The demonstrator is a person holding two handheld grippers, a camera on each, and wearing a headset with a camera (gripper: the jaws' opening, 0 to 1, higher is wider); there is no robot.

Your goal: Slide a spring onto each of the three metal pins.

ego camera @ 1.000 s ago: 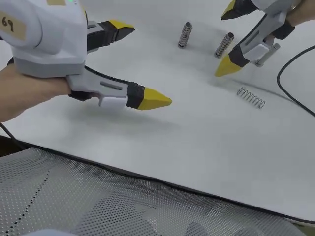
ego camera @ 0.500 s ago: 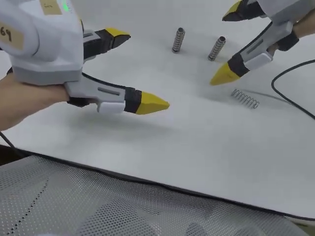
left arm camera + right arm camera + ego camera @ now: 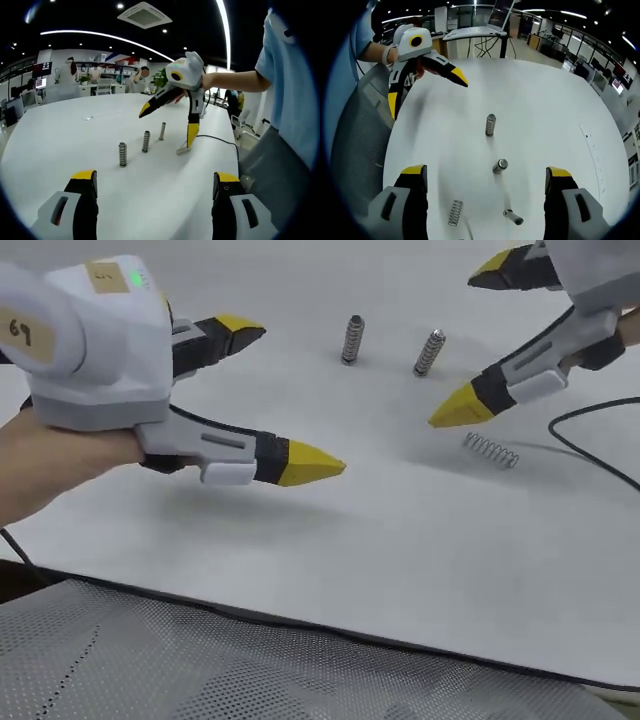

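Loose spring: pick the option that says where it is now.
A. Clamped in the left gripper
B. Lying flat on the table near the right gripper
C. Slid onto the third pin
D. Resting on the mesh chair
B: the loose spring lies on its side on the white table, just beyond the lower tip of the open right gripper, which is not closed on it.

A white table (image 3: 400,570) with a dark-trimmed near edge spans the scene. A black cable (image 3: 553,423) loops across its right side. A grey mesh chair (image 3: 150,660) sits just below the near edge. Beyond lies an open office with a square ceiling vent (image 3: 144,14), a curved light strip (image 3: 100,36), a leafy plant (image 3: 160,79) and people (image 3: 67,75) at far desks.
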